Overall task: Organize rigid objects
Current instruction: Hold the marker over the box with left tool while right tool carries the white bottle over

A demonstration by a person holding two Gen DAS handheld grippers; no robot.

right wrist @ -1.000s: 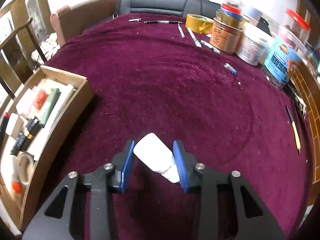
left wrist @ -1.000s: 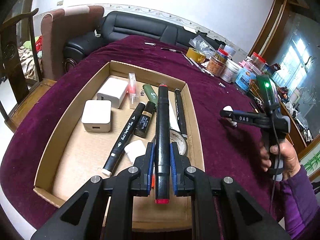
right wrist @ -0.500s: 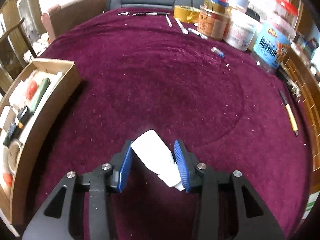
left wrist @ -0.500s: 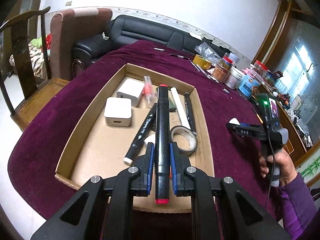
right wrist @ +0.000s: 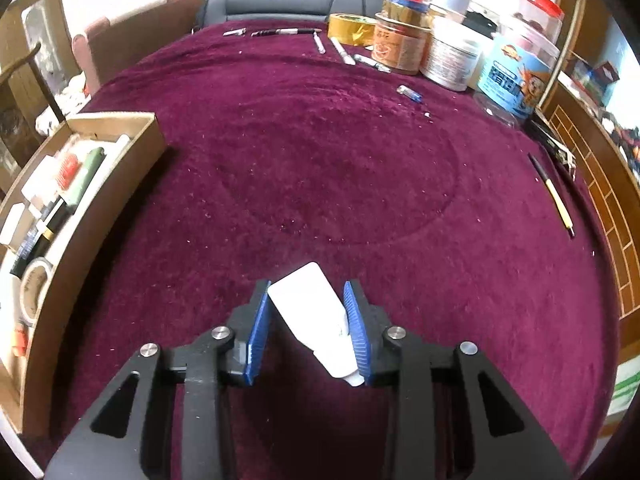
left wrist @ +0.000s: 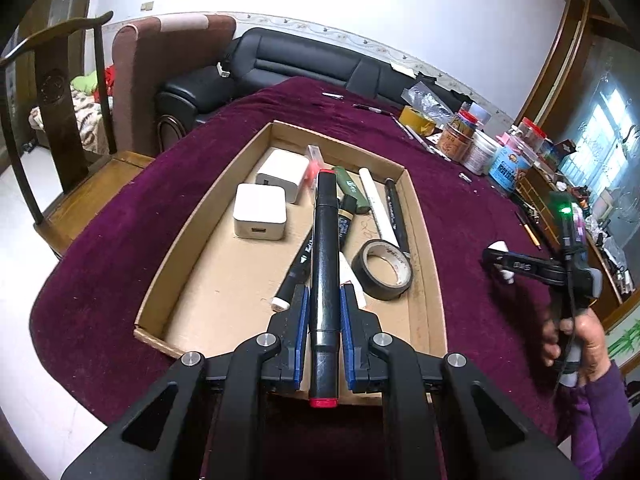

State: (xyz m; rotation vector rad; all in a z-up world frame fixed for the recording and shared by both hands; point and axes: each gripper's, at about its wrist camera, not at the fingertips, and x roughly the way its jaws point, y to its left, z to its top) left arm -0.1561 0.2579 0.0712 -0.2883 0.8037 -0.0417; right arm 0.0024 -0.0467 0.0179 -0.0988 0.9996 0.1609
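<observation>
Left gripper (left wrist: 324,312) is clamped tight on the black marker (left wrist: 325,264), hanging over the near end of the cardboard tray (left wrist: 434,280), so you're basically set there. Right gripper (right wrist: 308,320) is out over the open tabletop (right wrist: 320,152) with its jaws closing around the white tube (right wrist: 316,320), which sits crooked, cap end against one pad. I'd let that squeeze settle before swinging toward the tray's right edge, or it may twist loose. Drop the marker in parallel to the other pens (left wrist: 394,216), beside the tape roll (left wrist: 382,270).
</observation>
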